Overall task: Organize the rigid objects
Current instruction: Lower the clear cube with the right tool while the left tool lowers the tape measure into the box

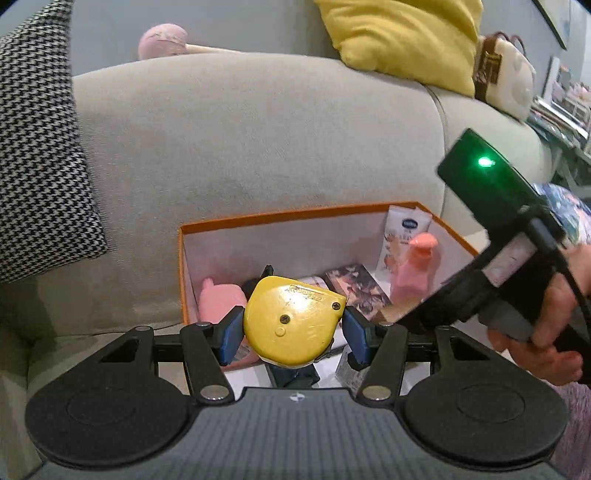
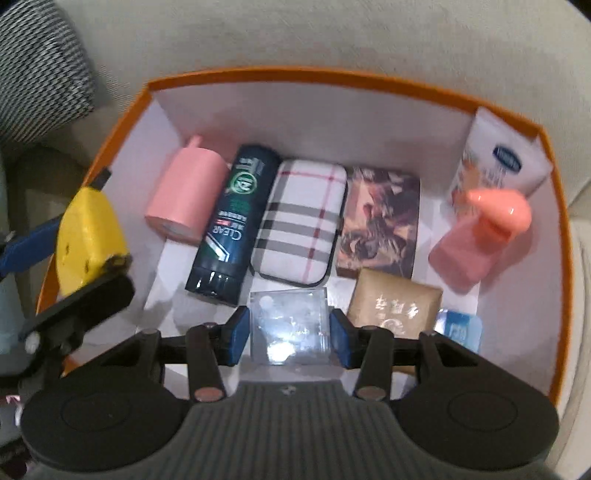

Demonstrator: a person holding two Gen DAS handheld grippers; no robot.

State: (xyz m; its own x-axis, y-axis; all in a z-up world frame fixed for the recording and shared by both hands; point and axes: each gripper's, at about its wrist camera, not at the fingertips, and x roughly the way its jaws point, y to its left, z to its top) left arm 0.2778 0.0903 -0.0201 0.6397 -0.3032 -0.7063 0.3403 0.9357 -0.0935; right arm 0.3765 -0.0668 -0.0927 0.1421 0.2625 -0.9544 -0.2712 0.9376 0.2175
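1. The left gripper [image 1: 293,326] pinches a yellow tape measure [image 1: 293,321] between its blue fingers [image 1: 232,334], holding it above the near left edge of an orange box [image 2: 554,206] that sits on a grey sofa [image 1: 258,140]
2. The right gripper [image 2: 290,332] points steeply down into the box, its fingers [image 2: 236,334] closed on a clear plastic case [image 2: 290,326]
3. Lying side by side on the box's white floor are a pink cylinder [image 2: 184,199], a dark shampoo bottle [image 2: 231,225], a plaid case [image 2: 301,221] and a brown patterned booklet [image 2: 380,221]
4. A pink pump bottle [image 2: 480,236] stands tilted at the right wall, in front of a white tube [image 2: 498,162]; a tan packet [image 2: 395,302] and a blue packet [image 2: 460,326] lie near the front
5. A person's hand [image 1: 546,332] grips the right gripper's handle; a houndstooth cushion [image 1: 37,147] and a yellow cushion [image 1: 402,33] rest on the sofa
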